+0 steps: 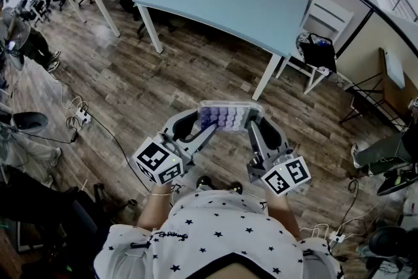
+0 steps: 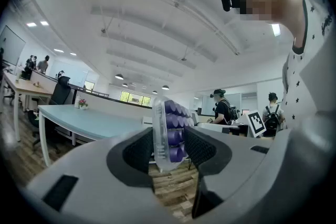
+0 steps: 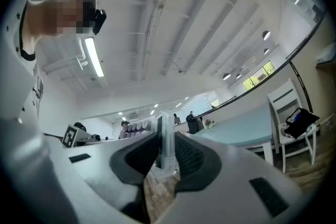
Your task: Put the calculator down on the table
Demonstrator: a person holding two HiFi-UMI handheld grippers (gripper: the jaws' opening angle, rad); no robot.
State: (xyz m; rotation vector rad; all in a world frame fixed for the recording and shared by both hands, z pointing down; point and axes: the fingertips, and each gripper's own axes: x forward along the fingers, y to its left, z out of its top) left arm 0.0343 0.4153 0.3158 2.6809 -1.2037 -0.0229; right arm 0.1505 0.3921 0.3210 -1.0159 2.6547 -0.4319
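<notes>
Head view puts the pale blue tabletop well ahead of you, with bare wooden floor between you and its near edge. The carrying step is in hand, and the put-down is not yet begun.

You hold the calculator in the air in front of your chest, level and crosswise, above the floor and clear of any surface. The left gripper has one end of it. Its fingers stand fairly wide apart, pressed on the thick part where the purple keys sit. The right gripper has the other end, its fingers closer together and clamped on the thin clear edge of the case.

My judgement is that you next walk to the near edge, lower both ends together so the case stays level, and let go only once it rests flat.

No brand or key label is readable. The only print is the black-and-white square marker on each cube.
</notes>
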